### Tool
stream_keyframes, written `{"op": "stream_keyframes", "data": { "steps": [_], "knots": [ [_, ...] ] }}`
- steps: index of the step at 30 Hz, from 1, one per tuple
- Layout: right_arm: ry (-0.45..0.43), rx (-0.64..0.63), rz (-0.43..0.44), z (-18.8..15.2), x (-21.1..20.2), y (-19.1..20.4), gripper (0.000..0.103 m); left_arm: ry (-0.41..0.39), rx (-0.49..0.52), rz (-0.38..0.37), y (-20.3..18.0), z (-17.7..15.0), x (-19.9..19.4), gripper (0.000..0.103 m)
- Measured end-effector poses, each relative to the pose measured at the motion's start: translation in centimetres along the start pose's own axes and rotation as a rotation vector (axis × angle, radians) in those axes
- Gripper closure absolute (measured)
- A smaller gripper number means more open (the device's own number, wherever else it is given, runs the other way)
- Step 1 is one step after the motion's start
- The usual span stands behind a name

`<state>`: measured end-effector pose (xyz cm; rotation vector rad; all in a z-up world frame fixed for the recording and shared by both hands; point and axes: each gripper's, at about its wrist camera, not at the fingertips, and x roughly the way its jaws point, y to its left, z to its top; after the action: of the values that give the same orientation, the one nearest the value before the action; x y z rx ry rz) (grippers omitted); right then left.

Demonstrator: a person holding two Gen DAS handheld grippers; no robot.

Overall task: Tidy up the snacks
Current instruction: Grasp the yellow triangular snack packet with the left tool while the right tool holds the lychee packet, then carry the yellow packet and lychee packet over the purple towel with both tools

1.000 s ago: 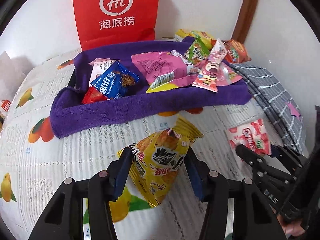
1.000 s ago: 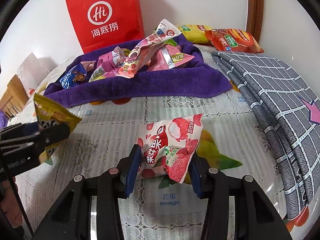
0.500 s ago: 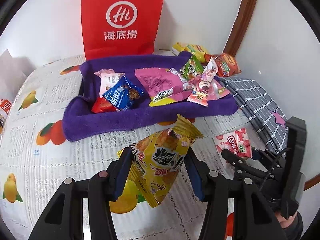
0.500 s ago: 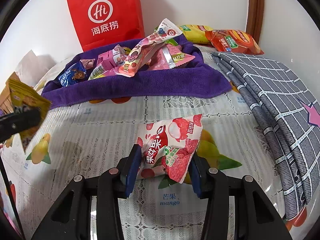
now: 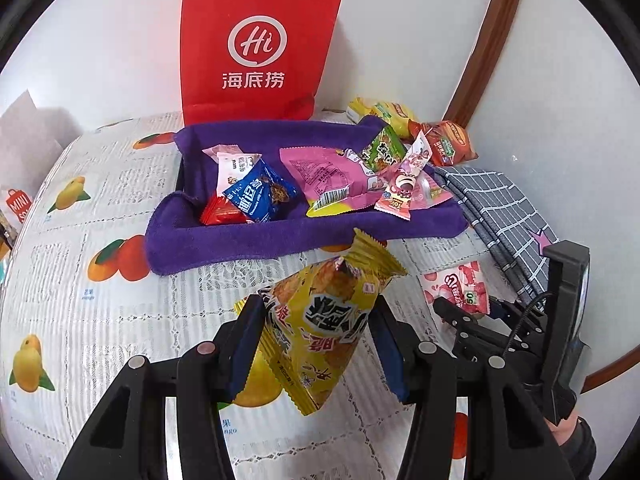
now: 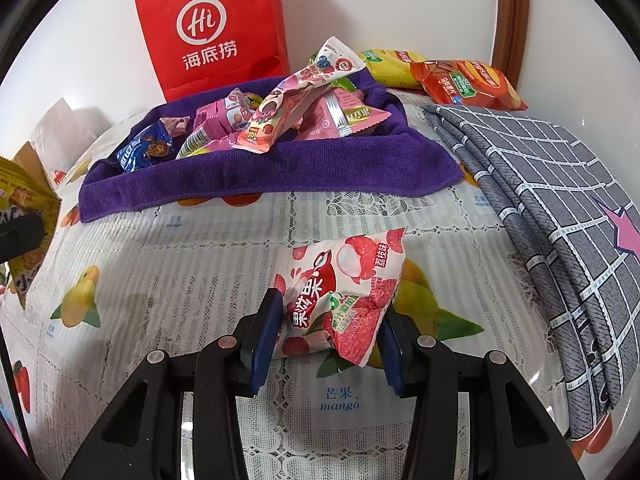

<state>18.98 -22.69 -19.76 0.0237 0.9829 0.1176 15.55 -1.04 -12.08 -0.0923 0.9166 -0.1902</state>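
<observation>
My left gripper [image 5: 316, 344] is shut on a yellow snack packet [image 5: 324, 320] and holds it above the tablecloth, in front of the purple towel-lined tray [image 5: 256, 240]. My right gripper [image 6: 328, 340] is shut on a red and white lychee candy packet [image 6: 340, 292], low over the table. The tray [image 6: 280, 176] holds several snacks, among them a blue cookie packet [image 5: 260, 196] and a pink packet [image 5: 324, 172]. The right gripper with its packet [image 5: 460, 288] shows at the right of the left wrist view. The yellow packet [image 6: 24, 220] shows at the left edge of the right wrist view.
A red paper bag [image 5: 256, 48] stands against the wall behind the tray. Yellow and orange chip bags [image 6: 460, 80] lie at the back right. A folded grey checked cloth [image 6: 560, 200] lies on the right. A fruit-print tablecloth [image 6: 180, 280] covers the table.
My left gripper has risen and pulled back with the yellow packet, so the tray looks farther away. The right gripper has hardly moved.
</observation>
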Motion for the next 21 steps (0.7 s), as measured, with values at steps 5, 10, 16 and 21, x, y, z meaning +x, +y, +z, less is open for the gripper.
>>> {"op": "stream_keyframes", "data": {
  "steps": [5, 10, 16, 21],
  "knots": [
    [-0.001, 0.003, -0.003, 0.0, -0.1, 0.0, 0.058, -0.005, 0.007, 0.009, 0.2, 0.2, -0.6, 0.052],
    [-0.002, 0.002, 0.005, 0.1, -0.4, -0.1, 0.067, -0.014, 0.004, 0.014, 0.7, 0.7, -0.8, 0.052],
    [-0.012, 0.013, 0.028, 1.3, -2.1, 0.2, 0.070, -0.017, -0.005, 0.011, 1.2, 2.1, -0.4, 0.052],
    [-0.063, -0.045, 0.024, 3.1, -4.4, 1.5, 0.071, -0.028, -0.012, 0.011, 1.7, 3.5, -0.3, 0.052]
  ]
}}
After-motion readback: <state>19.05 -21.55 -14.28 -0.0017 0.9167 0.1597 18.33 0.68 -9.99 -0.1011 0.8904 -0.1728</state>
